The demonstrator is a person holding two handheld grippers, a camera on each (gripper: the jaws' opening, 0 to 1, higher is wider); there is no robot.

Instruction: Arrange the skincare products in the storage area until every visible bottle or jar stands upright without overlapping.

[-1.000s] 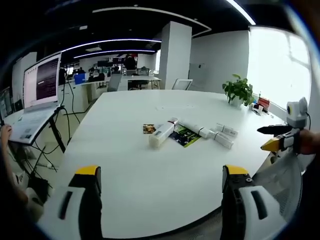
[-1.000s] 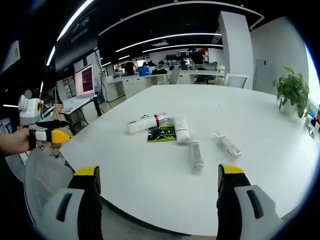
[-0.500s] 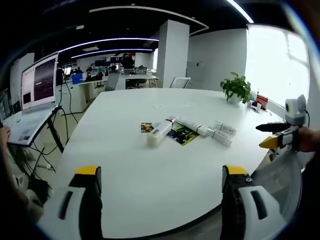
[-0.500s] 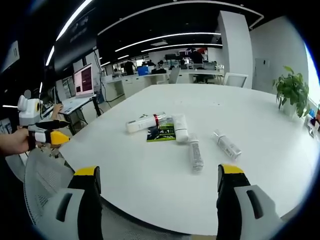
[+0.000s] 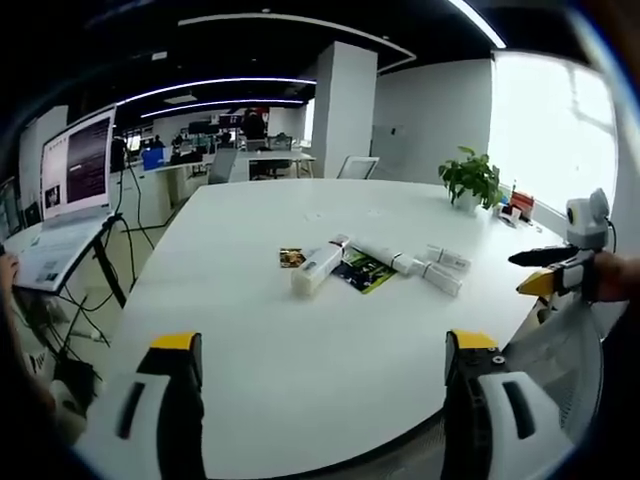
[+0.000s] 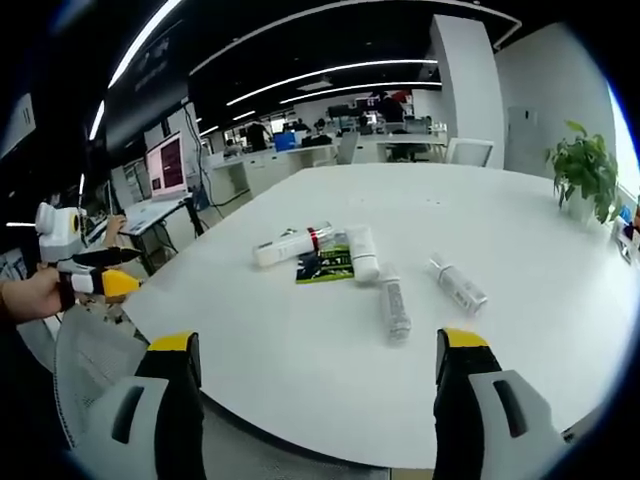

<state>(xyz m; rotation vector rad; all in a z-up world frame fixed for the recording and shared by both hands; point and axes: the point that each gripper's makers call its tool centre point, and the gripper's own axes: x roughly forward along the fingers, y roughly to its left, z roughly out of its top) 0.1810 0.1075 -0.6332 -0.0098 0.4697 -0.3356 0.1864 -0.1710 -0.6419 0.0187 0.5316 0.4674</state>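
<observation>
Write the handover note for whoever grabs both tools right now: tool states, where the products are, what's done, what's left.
Left tool: open, empty, held back from the white table's near edge.
Right tool: open, empty, also short of the table.
Products: four white tubes or bottles lie flat mid-table: a long bottle with a red band, a squat tube partly over a dark green leaflet, and two slim tubes lying apart nearer the right tool.
Done: nothing stands upright yet.
Left: stand each product up, spaced apart with none overlapping, all kept in view.

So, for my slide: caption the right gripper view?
Open right gripper faces four skincare tubes lying flat on a white table.
</observation>
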